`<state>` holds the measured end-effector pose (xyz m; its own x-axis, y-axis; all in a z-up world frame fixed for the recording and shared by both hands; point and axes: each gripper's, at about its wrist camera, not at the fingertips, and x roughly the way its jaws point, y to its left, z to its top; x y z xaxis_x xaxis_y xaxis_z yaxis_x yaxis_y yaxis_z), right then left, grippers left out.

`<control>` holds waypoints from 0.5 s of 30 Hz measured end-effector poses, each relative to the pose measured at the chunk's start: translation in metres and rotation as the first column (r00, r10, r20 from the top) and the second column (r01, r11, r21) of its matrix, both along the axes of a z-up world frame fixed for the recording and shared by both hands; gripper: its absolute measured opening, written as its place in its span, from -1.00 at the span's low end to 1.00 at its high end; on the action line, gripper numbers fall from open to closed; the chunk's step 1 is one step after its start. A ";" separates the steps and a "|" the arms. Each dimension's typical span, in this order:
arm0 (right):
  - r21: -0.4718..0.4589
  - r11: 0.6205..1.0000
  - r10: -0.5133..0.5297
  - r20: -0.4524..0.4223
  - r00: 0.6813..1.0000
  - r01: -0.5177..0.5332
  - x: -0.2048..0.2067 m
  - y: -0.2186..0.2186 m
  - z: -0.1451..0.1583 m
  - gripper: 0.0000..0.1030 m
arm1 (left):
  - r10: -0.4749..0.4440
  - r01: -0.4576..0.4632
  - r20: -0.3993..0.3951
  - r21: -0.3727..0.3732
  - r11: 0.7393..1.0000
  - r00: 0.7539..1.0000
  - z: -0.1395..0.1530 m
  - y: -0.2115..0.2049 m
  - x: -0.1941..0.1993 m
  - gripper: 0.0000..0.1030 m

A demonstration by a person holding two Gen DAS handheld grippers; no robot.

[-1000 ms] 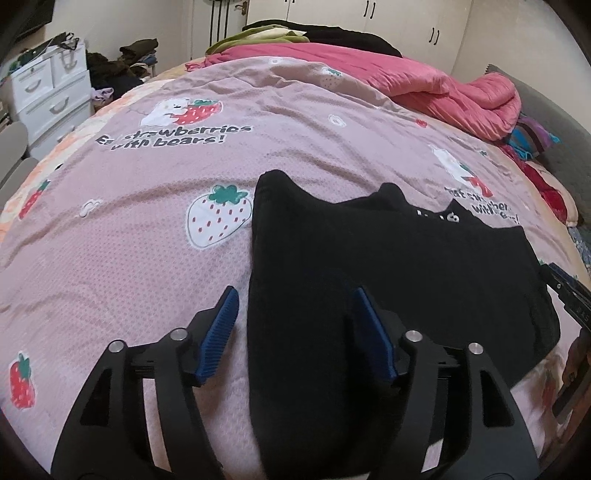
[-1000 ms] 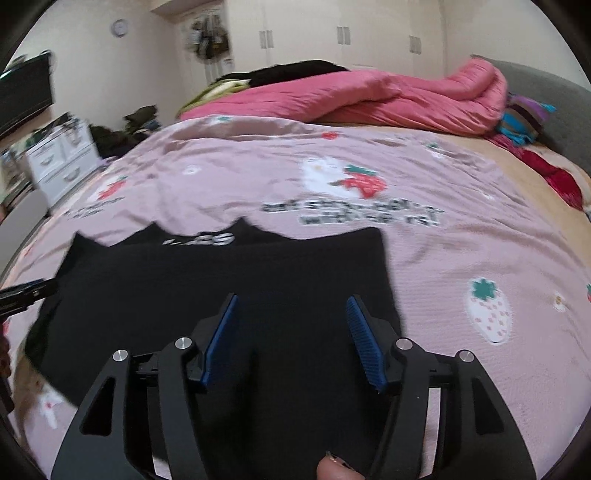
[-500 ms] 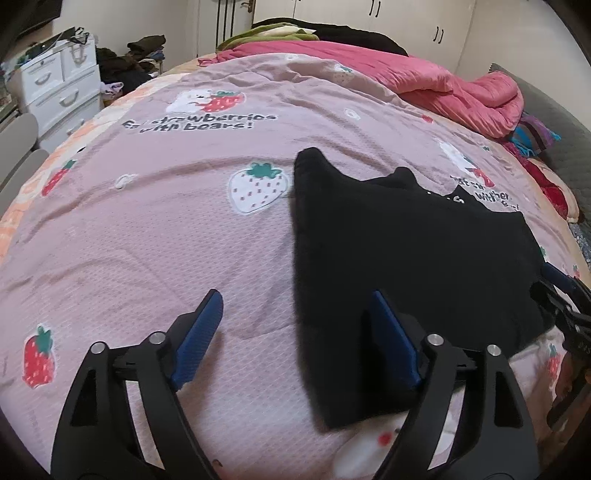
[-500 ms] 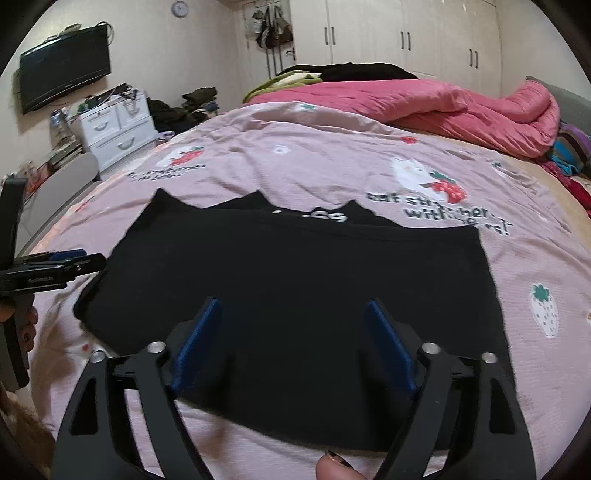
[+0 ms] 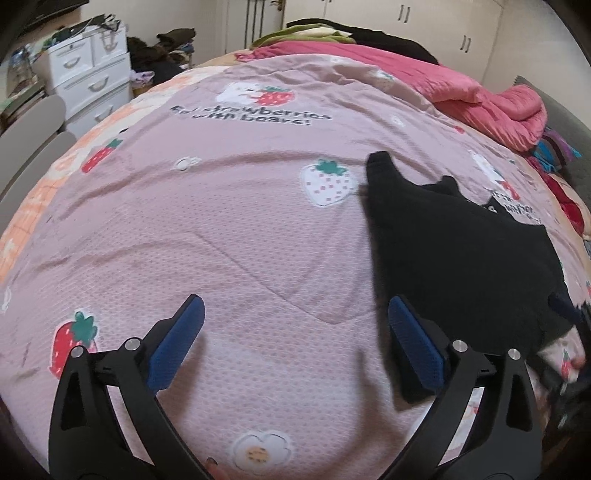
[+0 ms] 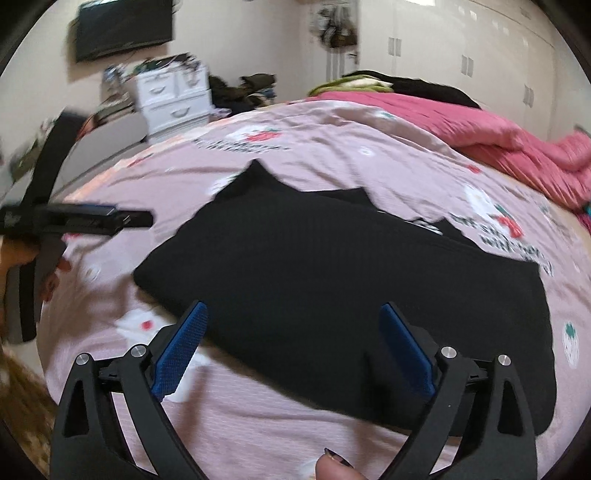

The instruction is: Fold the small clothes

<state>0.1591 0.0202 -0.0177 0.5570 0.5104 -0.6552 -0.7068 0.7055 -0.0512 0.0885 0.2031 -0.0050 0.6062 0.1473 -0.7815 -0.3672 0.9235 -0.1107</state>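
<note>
- A folded black knit garment (image 6: 343,291) lay flat on a pink quilted bedspread printed with strawberries and bears (image 5: 229,236), two pointed corners sticking up along its far edge
- The left gripper (image 5: 295,332), black-framed with blue ribbed pads, hung with its jaws spread wide over bare bedspread; nothing sat between them, and the garment's near corner lay just beside its right-hand finger (image 5: 413,347)
- The right gripper (image 6: 293,338) was likewise released and empty, poised above the garment's near edge, one pad over black cloth and the other over the pink cover
- In the right wrist view, the left gripper appeared at the far left, blurred, off the garment's left end
- A rumpled bright pink duvet (image 6: 491,144) was heaped along the far side of the bed, with green and black clothing piled beyond it
- A white chest of drawers (image 5: 88,77) stood against the wall left of the bed, and a dark wall-mounted television (image 6: 123,27) hung above that side of the room
</note>
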 end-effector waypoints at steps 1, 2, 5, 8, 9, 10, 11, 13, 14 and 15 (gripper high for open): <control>-0.016 1.000 0.020 0.013 1.000 -0.020 -0.005 0.008 -0.002 0.82 | 0.005 -0.005 0.000 -0.003 1.000 1.000 0.000 0.002 0.000 0.82; -0.029 0.999 0.032 0.024 0.999 -0.031 -0.010 0.014 -0.004 0.82 | 0.012 -0.012 0.001 -0.006 1.000 1.000 0.001 0.004 0.001 0.81; -0.098 0.993 0.070 0.080 0.994 -0.062 -0.024 0.038 -0.012 0.85 | 0.018 -0.018 0.005 -0.022 1.000 1.000 0.003 0.008 0.007 0.81; -0.152 0.986 0.078 0.101 0.992 -0.062 -0.028 0.054 -0.021 0.85 | 0.012 -0.012 0.002 -0.031 0.999 1.000 0.003 0.007 0.016 0.82; -0.165 0.984 0.076 0.094 0.993 -0.060 -0.027 0.058 -0.024 0.85 | 0.009 -0.008 0.003 -0.036 0.999 1.000 0.003 0.007 0.020 0.81; -0.177 0.982 0.074 0.082 0.994 -0.059 -0.025 0.062 -0.028 0.86 | 0.004 -0.004 0.000 -0.040 0.999 1.000 0.002 0.006 0.023 0.81; -0.188 0.981 0.070 0.075 0.995 -0.054 -0.024 0.066 -0.032 0.86 | 0.002 -0.002 -0.002 -0.042 0.999 1.000 0.001 0.005 0.027 0.81; -0.212 0.976 0.062 0.093 0.994 -0.041 -0.021 0.073 -0.036 0.89 | -0.012 0.011 -0.008 -0.048 0.999 1.000 -0.001 0.002 0.035 0.82; -0.215 0.976 0.063 0.098 0.993 -0.041 -0.020 0.075 -0.037 0.89 | -0.015 0.014 -0.008 -0.049 0.999 1.000 -0.001 0.002 0.037 0.82; -0.217 0.975 0.060 0.101 0.993 -0.037 -0.018 0.078 -0.036 0.89 | -0.021 0.020 -0.013 -0.053 0.998 1.000 -0.002 0.000 0.041 0.81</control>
<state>0.1410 0.0983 -0.0541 0.6074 0.3925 -0.6907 -0.7224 0.6346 -0.2747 0.1299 0.2034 -0.0070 0.5977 0.0931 -0.7963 -0.3505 0.9237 -0.1550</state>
